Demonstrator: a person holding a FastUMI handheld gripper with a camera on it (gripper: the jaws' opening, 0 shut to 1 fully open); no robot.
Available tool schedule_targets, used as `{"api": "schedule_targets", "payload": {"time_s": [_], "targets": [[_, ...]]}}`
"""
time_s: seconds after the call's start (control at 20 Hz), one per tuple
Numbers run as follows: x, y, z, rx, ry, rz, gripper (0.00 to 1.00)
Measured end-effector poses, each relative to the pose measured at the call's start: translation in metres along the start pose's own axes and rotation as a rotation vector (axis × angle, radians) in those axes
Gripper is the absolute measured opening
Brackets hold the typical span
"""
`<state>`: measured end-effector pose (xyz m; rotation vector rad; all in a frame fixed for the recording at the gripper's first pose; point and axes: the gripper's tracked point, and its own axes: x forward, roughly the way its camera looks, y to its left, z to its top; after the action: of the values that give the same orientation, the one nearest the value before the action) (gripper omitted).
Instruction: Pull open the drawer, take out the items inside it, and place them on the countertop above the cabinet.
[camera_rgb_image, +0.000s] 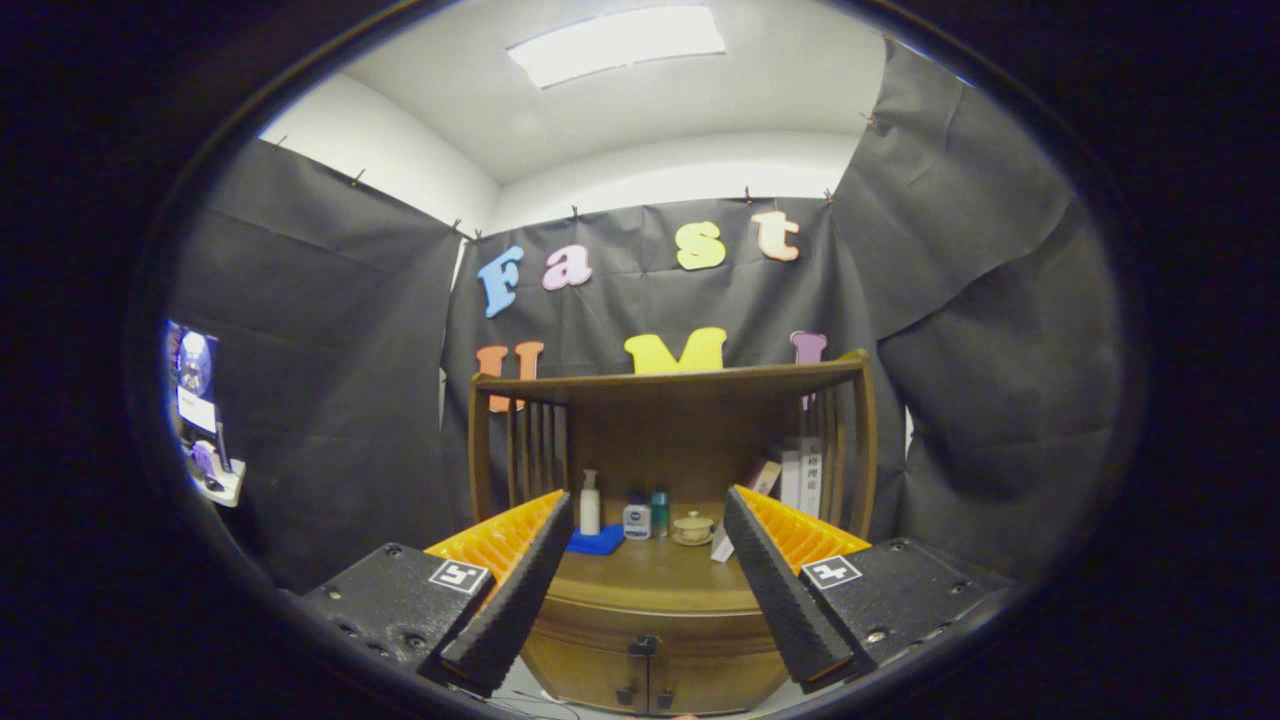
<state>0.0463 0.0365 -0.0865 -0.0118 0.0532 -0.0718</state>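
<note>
Brown wooden cabinet stands beyond the jaws, drawer shut, small items on countertop.

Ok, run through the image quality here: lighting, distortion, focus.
Gripper view: the ceiling light panel blows out to white, while the cabinet sits evenly lit; fisheye bending bows its top shelf and posts; the open gripper looks sharp, the small bottles on the countertop soft.

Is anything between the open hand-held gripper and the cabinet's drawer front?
Nothing visible. The hand-held gripper is open, holding nothing, and the drawer front lies beyond its fingers with open air between. The bottles stand higher, on the countertop.
</note>
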Motion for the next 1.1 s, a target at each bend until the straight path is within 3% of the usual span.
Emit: {"api": "schedule_targets", "payload": {"time_s": [0.75, 1.1], "targets": [[0.092, 0.018, -0.235, -0.016, 0.282, -0.011, 0.98], [0.131, -0.018, -0.339, -0.022, 0.462, -0.108, 0.8]]}}
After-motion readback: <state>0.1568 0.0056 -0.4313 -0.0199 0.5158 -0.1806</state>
